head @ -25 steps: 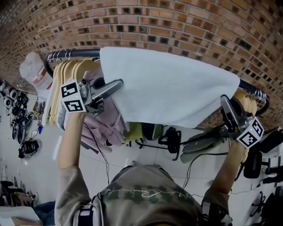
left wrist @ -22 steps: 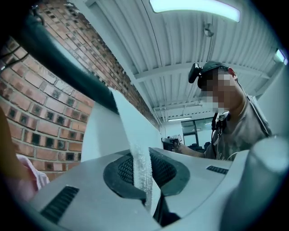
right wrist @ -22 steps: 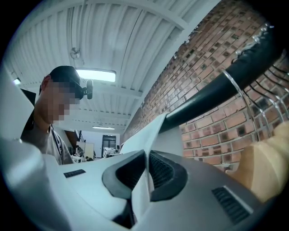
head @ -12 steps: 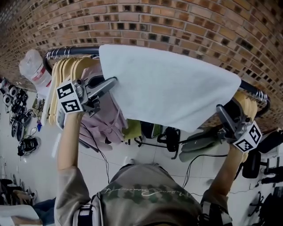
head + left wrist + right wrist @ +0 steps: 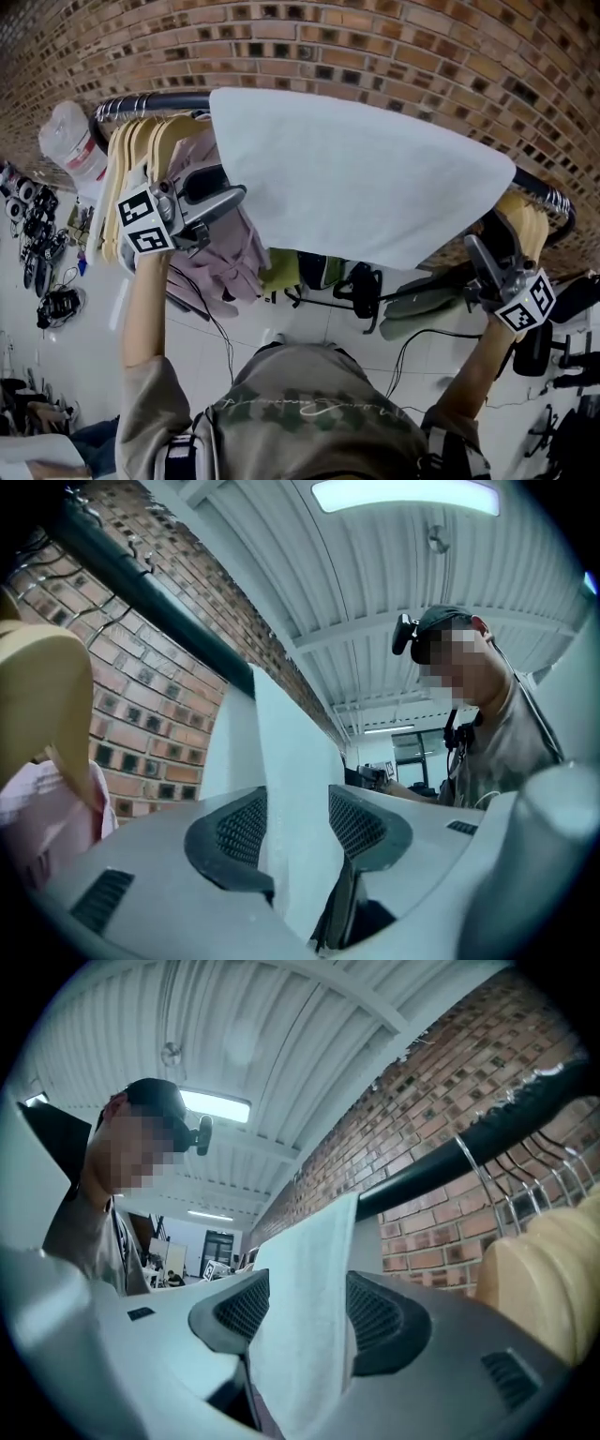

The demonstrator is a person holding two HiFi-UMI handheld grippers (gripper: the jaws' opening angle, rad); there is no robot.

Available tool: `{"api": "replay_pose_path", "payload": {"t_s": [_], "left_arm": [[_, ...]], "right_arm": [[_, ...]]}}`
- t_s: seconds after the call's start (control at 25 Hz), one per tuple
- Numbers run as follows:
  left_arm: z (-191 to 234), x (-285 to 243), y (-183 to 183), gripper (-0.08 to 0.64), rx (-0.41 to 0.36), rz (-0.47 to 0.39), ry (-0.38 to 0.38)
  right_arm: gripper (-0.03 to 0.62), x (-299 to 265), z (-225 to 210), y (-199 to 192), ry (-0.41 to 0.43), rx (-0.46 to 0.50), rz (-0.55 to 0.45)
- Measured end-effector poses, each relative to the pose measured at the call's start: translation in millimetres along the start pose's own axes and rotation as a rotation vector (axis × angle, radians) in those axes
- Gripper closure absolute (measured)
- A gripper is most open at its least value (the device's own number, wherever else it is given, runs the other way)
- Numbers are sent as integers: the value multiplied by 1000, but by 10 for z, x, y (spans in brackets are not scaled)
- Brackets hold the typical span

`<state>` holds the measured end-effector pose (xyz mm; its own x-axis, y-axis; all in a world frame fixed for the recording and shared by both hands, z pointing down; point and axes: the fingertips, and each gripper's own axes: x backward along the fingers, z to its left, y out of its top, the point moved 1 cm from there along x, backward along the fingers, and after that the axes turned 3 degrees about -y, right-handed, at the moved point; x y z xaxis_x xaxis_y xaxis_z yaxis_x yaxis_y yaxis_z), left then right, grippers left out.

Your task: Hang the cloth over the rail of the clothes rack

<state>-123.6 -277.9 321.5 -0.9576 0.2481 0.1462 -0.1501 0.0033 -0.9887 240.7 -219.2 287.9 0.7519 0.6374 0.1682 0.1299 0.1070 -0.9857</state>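
Now that the white cloth (image 5: pixel 356 178) lies draped over the black rail (image 5: pixel 155 103), the hanging looks done, with only withdrawal left. The left gripper (image 5: pixel 231 189) and right gripper (image 5: pixel 480 240) have just been opening, their jaws apart around the cloth's edges. A brick wall (image 5: pixel 375 47) stands behind, pale floor (image 5: pixel 84 347) below.
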Motion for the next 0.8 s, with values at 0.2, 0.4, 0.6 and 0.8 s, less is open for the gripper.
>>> {"api": "replay_pose_path", "payload": {"t_s": [0.2,0.4,0.6,0.8], "left_arm": [[-113,128,-61,362,15,-20,-5],[-96,309,-110,279,14,-20,40],[-233,309,-80,279,4,-30,-12],[-507,206,-210,284,-151,57,-45]], "right_arm": [[359,45,91,-8,-18,34,16],[359,165,28,-26,-128,77,44],[360,150,293,-37,-105,142,18],[360,-23,796,-138,-16,174,-23]]}}
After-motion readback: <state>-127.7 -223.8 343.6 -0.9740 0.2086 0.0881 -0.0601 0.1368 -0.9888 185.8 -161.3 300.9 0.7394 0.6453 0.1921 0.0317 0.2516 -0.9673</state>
